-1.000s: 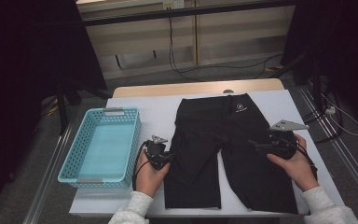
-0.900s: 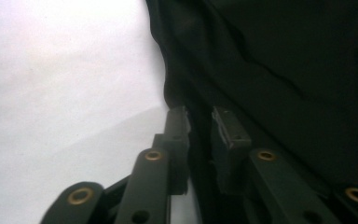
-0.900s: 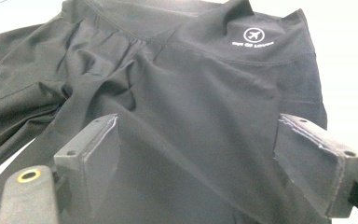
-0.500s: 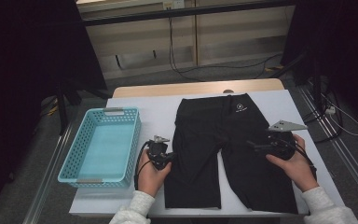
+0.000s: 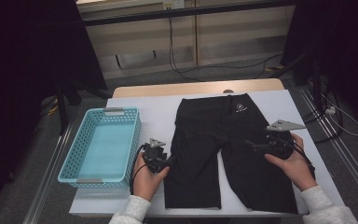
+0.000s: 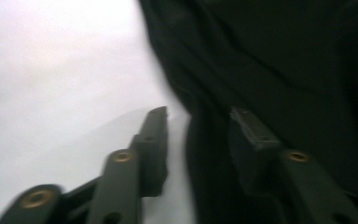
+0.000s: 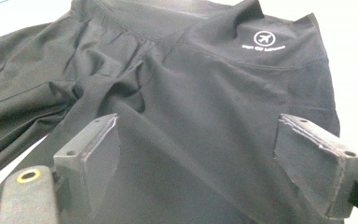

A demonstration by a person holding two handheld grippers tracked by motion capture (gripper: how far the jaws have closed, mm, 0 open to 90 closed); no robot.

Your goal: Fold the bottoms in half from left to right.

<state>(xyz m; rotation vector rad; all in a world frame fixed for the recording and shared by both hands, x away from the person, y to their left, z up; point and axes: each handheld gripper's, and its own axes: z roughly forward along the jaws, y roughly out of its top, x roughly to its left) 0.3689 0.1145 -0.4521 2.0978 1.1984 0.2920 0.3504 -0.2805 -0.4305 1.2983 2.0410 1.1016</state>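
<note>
From above, a pair of black shorts (image 5: pixel 228 154) lies flat on the white table (image 5: pixel 158 112), waistband away from the person and both legs pointing toward them, probably spread that way so it can be folded. An empty turquoise basket (image 5: pixel 103 145) waits just left of it, most likely where the garment ends up. The left gripper (image 5: pixel 164 161) sits at the outer edge of the left leg, and the right gripper (image 5: pixel 256 145) rests over the right leg, one hand to each side, which looks like a setup for working the fabric evenly.

In the left gripper view, blurred, the hem edge of the shorts (image 6: pixel 270 70) runs up between the two jaws: one jaw is over bare table, the other over dark cloth. The jaws have just been opening and now stand partly apart, with the fabric edge between them but no pads pressing on it, so I'd call that a loose, released edge rather than a grip.

In the right gripper view, the jaws stand wide with nothing pinched. The shorts (image 7: pixel 205 93) spread out beneath and beyond them, the waistband logo (image 7: pixel 263 39) at the far side.
</note>
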